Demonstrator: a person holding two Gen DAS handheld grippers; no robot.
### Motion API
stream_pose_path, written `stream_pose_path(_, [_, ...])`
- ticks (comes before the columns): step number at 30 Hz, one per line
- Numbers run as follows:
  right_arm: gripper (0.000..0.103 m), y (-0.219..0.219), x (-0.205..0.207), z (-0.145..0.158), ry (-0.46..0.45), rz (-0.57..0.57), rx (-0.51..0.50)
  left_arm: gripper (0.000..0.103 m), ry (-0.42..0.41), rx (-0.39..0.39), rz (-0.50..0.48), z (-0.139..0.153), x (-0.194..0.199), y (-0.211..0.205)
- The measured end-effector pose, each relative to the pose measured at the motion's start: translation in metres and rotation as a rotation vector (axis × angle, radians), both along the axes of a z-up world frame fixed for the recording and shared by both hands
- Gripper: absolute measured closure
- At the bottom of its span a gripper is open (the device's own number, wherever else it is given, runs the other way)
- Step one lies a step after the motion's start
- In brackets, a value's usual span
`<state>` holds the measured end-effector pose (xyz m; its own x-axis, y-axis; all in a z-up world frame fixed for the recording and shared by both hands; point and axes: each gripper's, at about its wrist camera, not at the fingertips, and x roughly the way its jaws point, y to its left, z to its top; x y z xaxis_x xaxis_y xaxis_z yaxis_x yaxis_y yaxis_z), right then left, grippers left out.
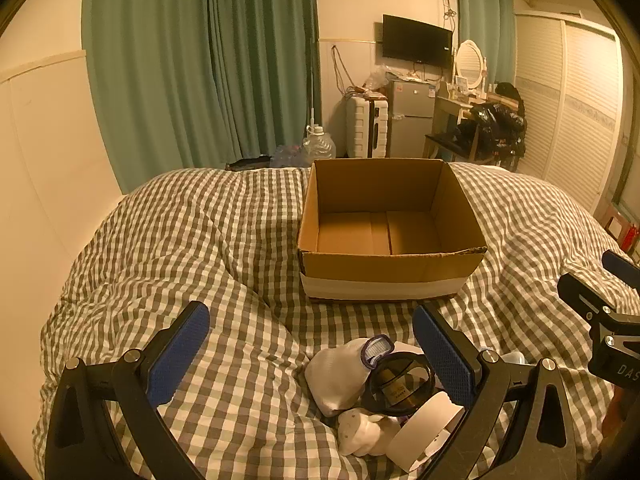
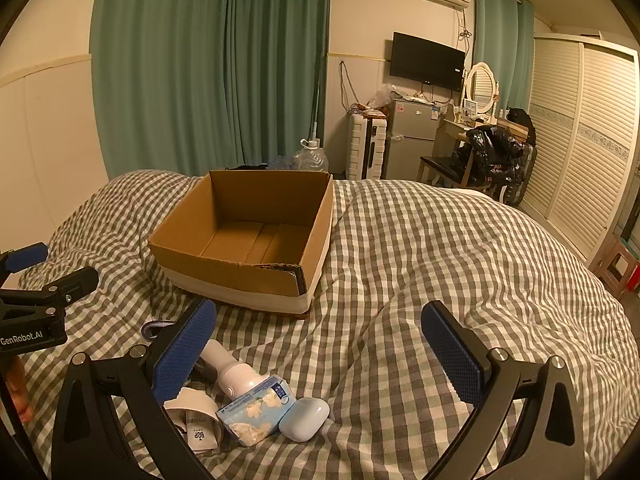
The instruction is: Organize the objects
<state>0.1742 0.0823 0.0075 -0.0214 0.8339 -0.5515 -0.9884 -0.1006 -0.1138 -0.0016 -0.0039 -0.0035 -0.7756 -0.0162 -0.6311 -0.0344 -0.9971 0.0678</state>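
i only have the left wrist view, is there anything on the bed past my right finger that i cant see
Observer: Yes, a pale blue rounded case lies on the checked bedspread at the edge of the pile.
Operator: anything next to it
Observer: A tissue packet with a flower print lies right beside the case.
Operator: is the right one holding anything
Observer: No, the right hand-held gripper is open, with nothing gripped between its pads.
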Motion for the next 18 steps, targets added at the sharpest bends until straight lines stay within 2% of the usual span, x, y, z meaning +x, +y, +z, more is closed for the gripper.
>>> stream_pose_path(16, [0.0, -0.0025, -0.0033, -0.0003, -0.007, 0.008, 0.001, 0.0, -0.001, 0.018, -0.033, 0.0011, 0.0008, -0.0004])
stream_pose_path(17, [0.0, -0.0024, -0.0038, -0.0001, -0.011, -0.099, 0.007, 0.0, 0.0, 0.019, -0.034, 0.0014, 0.001, -0.0001])
stream_pose_path(18, [0.0, -0.0027, -0.0039, -0.0002, -0.011, -0.097, 0.007, 0.0, 0.001, 0.02, -0.035, 0.0015, 0.0012, 0.0001])
